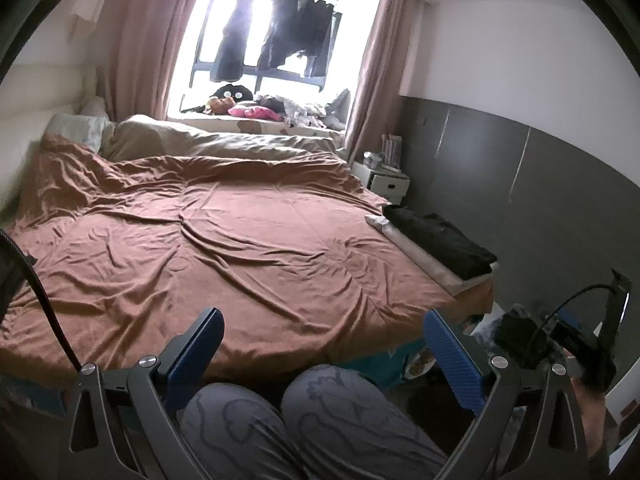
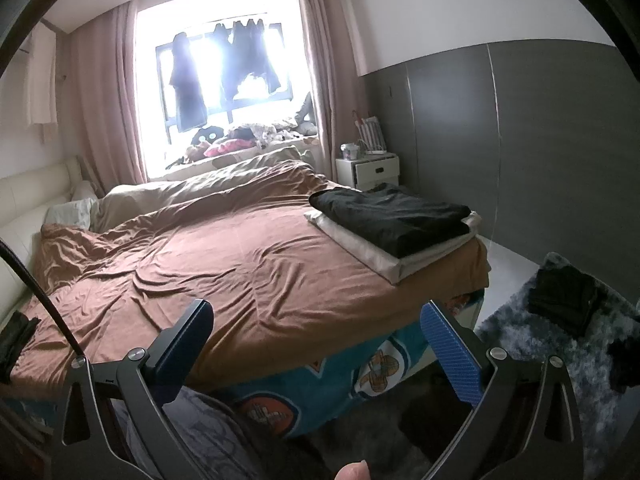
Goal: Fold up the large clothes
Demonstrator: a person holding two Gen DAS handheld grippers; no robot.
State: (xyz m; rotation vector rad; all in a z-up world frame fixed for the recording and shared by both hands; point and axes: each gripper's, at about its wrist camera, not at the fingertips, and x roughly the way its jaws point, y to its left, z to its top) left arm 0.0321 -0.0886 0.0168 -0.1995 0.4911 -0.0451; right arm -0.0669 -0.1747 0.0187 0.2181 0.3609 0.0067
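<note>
A folded black garment (image 2: pixel 394 216) lies on a folded pale cloth (image 2: pixel 372 254) at the right foot corner of the bed; the left wrist view shows this black garment (image 1: pixel 440 238) at the bed's right edge. More dark clothes (image 2: pixel 562 300) lie on the shaggy grey rug (image 2: pixel 520 336) to the right. My left gripper (image 1: pixel 322 334) is open above the person's knees, holding nothing. My right gripper (image 2: pixel 316 330) is open over the bed's foot edge, also holding nothing. The right gripper's body (image 1: pixel 576 344) shows in a hand at the right of the left wrist view.
A wrinkled brown cover (image 1: pixel 224 240) spreads over the bed. A white nightstand (image 2: pixel 370 168) stands by the grey wall panel. Dark clothes (image 2: pixel 188 92) hang in the bright window, and toys and laundry (image 1: pixel 280 110) fill the sill. The person's patterned grey trousers (image 1: pixel 280 424) are below.
</note>
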